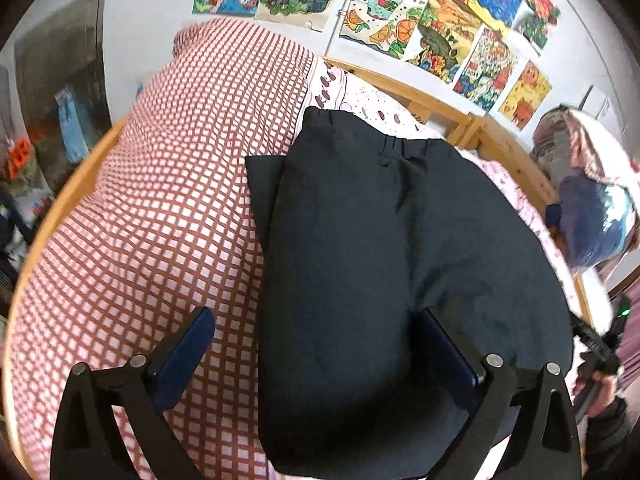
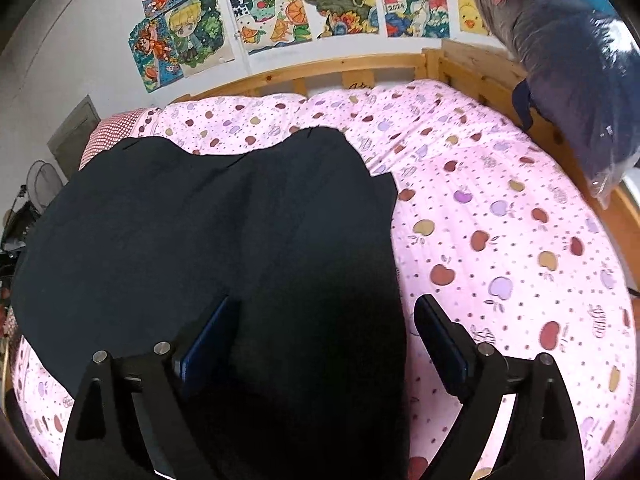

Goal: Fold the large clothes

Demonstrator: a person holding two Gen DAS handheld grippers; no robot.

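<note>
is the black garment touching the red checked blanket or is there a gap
Touching. In the left wrist view the black garment lies directly on the red checked blanket, its left edge overlapping the checks with no gap.

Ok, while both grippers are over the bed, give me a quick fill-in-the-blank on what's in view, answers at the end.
1. The dark garment lies partly on a red-and-white ____ blanket.
2. The pink sheet is printed with ____.
3. Both the left gripper and the right gripper have their jaws ____.
4. The bed frame is made of ____.

Answers: checked; apples; open; wood
</note>
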